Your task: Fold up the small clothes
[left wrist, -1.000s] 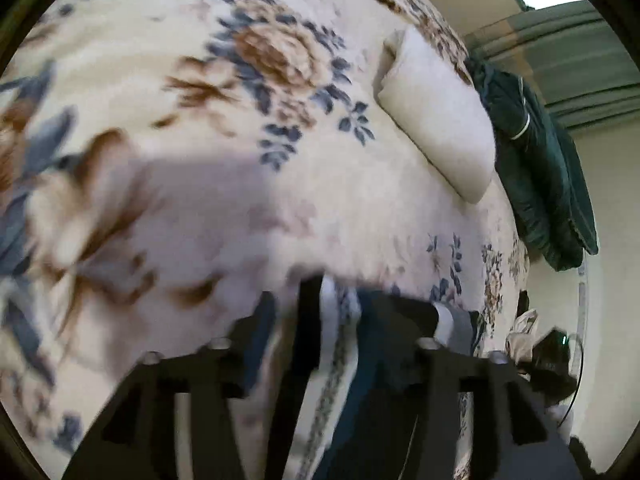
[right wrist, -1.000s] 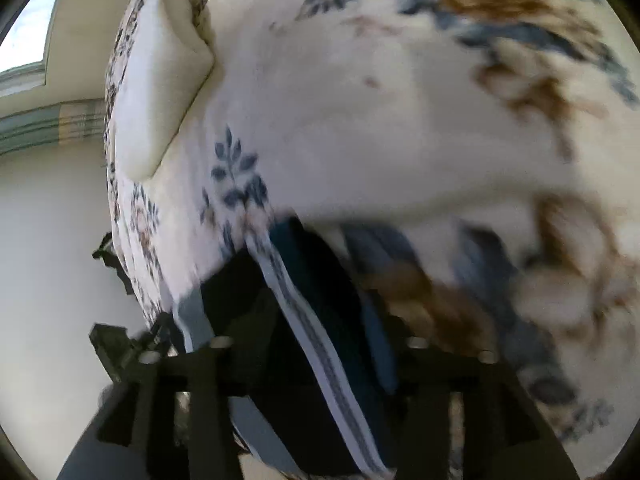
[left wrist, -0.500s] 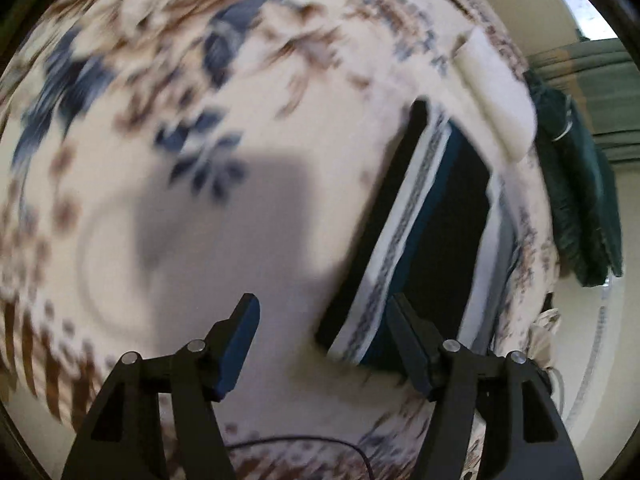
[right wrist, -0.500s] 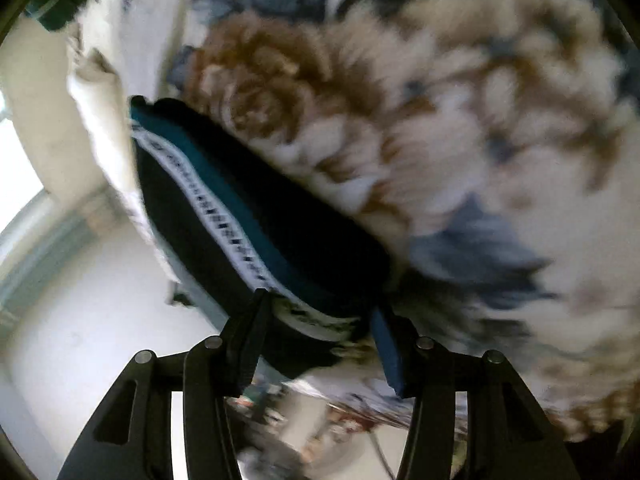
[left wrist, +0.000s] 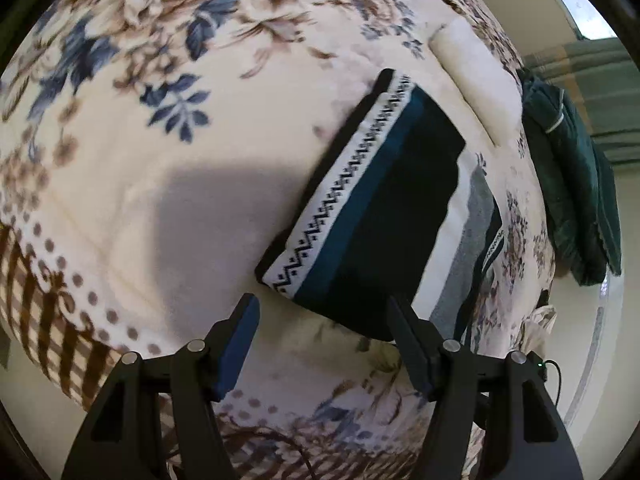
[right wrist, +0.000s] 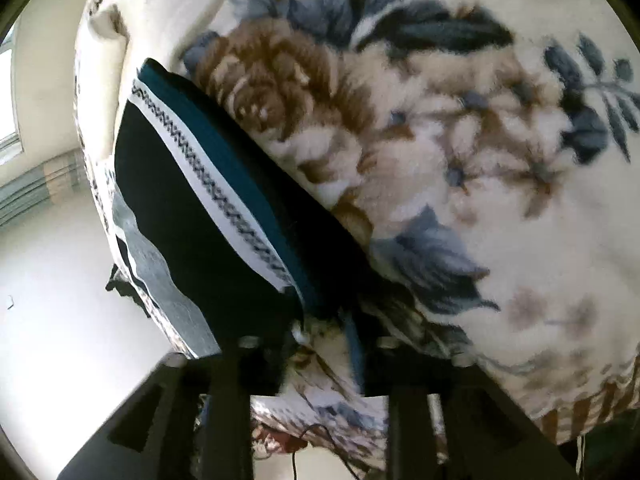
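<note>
Since left gripper (left wrist: 320, 344) let go, jaws wide, empty, garment (left wrist: 384, 208) just ahead, folded; right gripper (right wrist: 316, 344) jaws just narrowing beside garment edge, grip unclear.

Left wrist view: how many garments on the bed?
2: a striped folded garment mid-bed, a dark green garment at the far right edge. More may be hidden.

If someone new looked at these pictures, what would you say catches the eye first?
Most striking is the folded dark garment with its white zigzag band and teal stripe, lying on the cream flowered blanket near a pale cushion. The left gripper hangs open just short of its near edge. In the right wrist view the right gripper has just been closing at the garment's near corner, though blur hides whether it grips the cloth.
</note>
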Motion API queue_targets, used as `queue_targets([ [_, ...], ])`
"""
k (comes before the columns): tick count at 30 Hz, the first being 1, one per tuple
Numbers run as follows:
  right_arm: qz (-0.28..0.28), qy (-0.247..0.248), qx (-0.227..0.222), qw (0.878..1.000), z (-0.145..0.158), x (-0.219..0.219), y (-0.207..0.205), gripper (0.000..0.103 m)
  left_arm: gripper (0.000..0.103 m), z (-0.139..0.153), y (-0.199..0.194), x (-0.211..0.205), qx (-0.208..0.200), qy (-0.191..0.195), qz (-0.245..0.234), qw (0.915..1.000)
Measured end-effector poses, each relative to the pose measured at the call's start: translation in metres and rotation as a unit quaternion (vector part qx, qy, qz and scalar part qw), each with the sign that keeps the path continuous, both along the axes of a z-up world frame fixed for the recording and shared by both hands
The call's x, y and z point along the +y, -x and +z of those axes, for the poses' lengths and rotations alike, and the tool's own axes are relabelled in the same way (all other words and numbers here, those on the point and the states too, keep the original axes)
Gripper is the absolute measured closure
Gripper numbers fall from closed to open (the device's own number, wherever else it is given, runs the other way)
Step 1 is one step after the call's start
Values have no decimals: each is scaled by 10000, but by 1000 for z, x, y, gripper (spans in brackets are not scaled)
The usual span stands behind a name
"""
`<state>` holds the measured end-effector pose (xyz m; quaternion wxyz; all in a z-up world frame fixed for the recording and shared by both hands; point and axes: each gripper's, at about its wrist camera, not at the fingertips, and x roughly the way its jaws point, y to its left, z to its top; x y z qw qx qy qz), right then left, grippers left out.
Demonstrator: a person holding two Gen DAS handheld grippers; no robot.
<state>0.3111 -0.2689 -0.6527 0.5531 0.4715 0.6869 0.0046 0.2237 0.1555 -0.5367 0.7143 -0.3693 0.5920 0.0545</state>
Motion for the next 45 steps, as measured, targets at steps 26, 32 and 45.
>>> queue_targets([
  [26, -445, -228, -392, 9980, 4, 77, 90, 27, 39, -52, -62, 60, -485, 1219, -1039, 9859],
  [32, -1372, -940, -1060, 9804, -41, 58, 79, 22, 39, -87, -109, 41, -653, 1560, -1471, 9746],
  [45, -1488, -1441, -1782, 9620, -42, 68, 65, 11, 32, -94, -160, 10, -933, 2016, -1699, 9601],
])
